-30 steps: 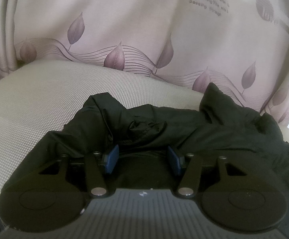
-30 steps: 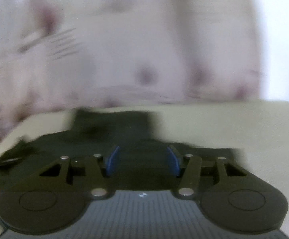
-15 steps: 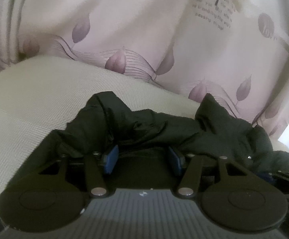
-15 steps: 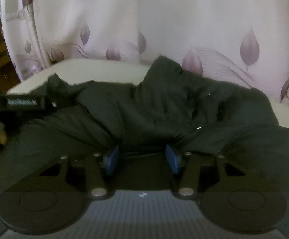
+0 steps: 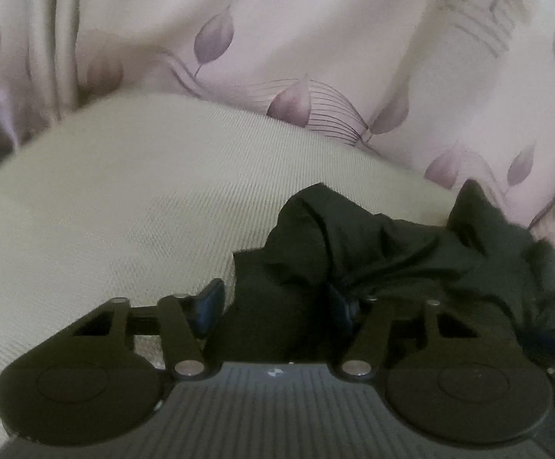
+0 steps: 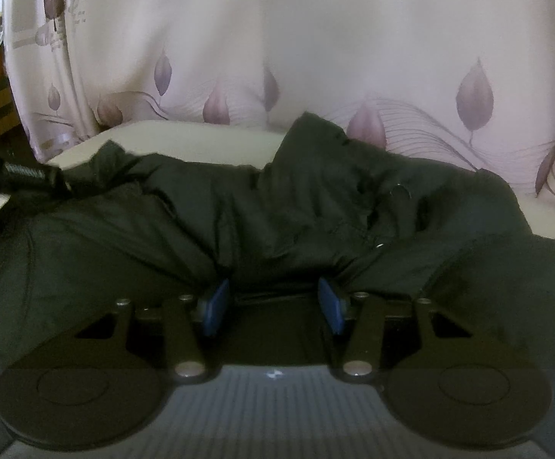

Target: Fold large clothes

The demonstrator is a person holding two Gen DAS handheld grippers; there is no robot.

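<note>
Since a moment ago the left gripper [image 5: 275, 304] has slid sideways toward the left end of the crumpled black jacket of thin, shiny fabric [image 5: 384, 252], so that far more bare surface of the pale beige woven cushion [image 5: 132, 206] now shows on its left; the right gripper [image 6: 273, 306] has come down from a blurred sweep and settled low over the same garment [image 6: 277, 206].

Both pairs of blue-padded fingers stand parted. On the left gripper the jaws have just been opening a little further; black cloth lies between them, bunched against the right pad [image 5: 340, 304], while the left pad [image 5: 210, 306] stands clear of it beside the cushion. The right gripper's pads [image 6: 216, 306] are apart too, with folds of the jacket heaped just in front of and around them, and nothing is visibly pinched.

The jacket lies rumpled along the back edge of the cushion, one peak of it rising against the pinkish-white curtain printed with mauve leaves and thin curved lines [image 6: 392, 57]. A small metal snap [image 6: 400, 191] shows on the cloth. At the left edge of the right wrist view the dark body of the other gripper is blurred.
</note>
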